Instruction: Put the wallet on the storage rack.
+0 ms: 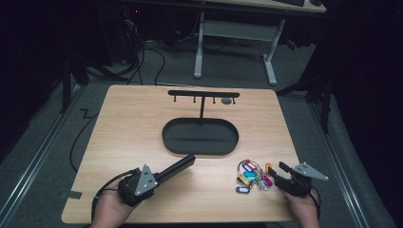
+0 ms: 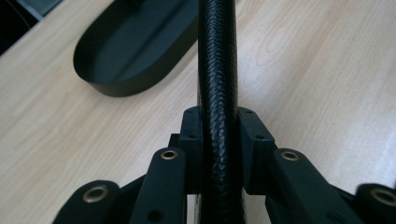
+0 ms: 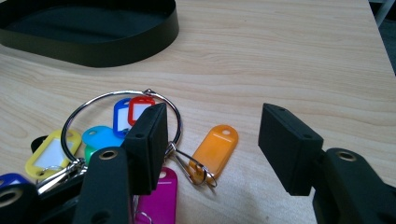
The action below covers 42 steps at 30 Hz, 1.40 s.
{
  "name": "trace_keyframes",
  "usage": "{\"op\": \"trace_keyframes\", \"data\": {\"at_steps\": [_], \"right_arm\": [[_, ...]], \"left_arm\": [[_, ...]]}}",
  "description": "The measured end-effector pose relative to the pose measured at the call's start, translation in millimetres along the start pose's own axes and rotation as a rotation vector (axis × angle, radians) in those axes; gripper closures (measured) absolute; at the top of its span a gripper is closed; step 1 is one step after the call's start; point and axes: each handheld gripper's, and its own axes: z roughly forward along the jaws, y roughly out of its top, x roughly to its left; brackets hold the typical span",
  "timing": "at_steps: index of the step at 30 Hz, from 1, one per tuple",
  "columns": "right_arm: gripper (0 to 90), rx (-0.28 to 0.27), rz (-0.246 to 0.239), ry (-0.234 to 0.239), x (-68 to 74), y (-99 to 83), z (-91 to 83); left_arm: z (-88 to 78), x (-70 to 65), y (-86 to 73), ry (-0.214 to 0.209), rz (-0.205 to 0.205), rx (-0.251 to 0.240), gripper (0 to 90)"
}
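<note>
Wooden table (image 1: 142,118) bearing a black oval tray (image 1: 200,137) with a hook rack (image 1: 203,94) rising behind it. Left gripper (image 1: 183,164), jaws pressed together on nothing, points toward the tray. Right gripper (image 1: 275,172), jaws spread apart, sits just beside a key ring (image 3: 121,123) of coloured tags; an orange tag (image 3: 214,148) lies between its jaws, apparently untouched.

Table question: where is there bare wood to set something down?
The table's left side, from the oval tray to the edge, is bare, as is the right strip beyond the tray. It is crowded front right around the key tags and right gripper.
</note>
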Motion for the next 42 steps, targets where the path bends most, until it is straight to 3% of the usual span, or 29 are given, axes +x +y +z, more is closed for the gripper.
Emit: {"op": "trace_keyframes", "data": {"at_steps": [4,6,7,8,12,13,14,15,20,22,26,28,32,35,42], "right_arm": [[42.8,0.007,-0.003,0.006,0.2,-3.5,-3.2],[42.7,0.010,-0.002,0.007,1.1,-4.5,-5.1],[42.7,0.010,-0.002,0.007,1.1,-4.5,-5.1],[42.7,0.005,0.000,0.002,1.5,-5.2,-7.3],[42.7,-0.006,-0.001,0.002,2.6,-4.7,-10.2],[42.7,-0.010,0.001,0.001,1.7,-4.2,-9.8],[42.7,-0.010,0.001,0.001,1.7,-4.2,-9.8],[42.8,-0.008,0.006,0.004,1.4,-4.0,-8.7],[42.8,-0.006,0.001,0.013,2.1,-3.9,-7.2],[42.8,-0.008,-0.004,0.013,2.3,-3.8,-7.9],[42.8,-0.009,0.004,0.011,1.7,-4.1,-8.6],[42.9,-0.008,0.002,0.013,1.2,-4.5,-8.2],[42.9,-0.005,0.002,0.017,1.9,-4.9,-7.1],[42.9,-0.002,0.001,0.017,1.5,-5.3,-6.9],[43.1,-0.013,0.009,0.011,-1.8,-6.1,-10.0]], "left_arm": [[3.8,-1.3,4.6,0.009,0.028,-0.015,74.4],[5.1,-0.4,9.0,0.029,0.071,-0.028,74.4],[5.1,-0.4,9.0,0.029,0.071,-0.028,74.4],[4.2,3.7,12.8,0.058,0.081,-0.048,74.4],[3.8,11.4,21.1,0.067,0.090,-0.075,74.4],[3.8,13.9,29.4,0.081,0.129,-0.077,74.4],[3.8,13.9,29.4,0.081,0.129,-0.077,74.3],[4.6,15.7,38.6,0.102,0.171,-0.072,74.3],[8.6,23.4,54.7,0.117,0.228,-0.069,74.3],[15.2,27.7,63.5,0.144,0.282,-0.054,74.3],[22.1,30.8,69.1,0.147,0.329,-0.060,74.2],[29.2,32.0,74.9,0.165,0.388,-0.054,74.2],[40.0,35.9,83.4,0.179,0.431,-0.048,74.2],[47.6,38.7,88.3,0.179,0.441,-0.047,74.2],[83.7,42.5,100.9,0.153,0.521,-0.017,74.1]]}}
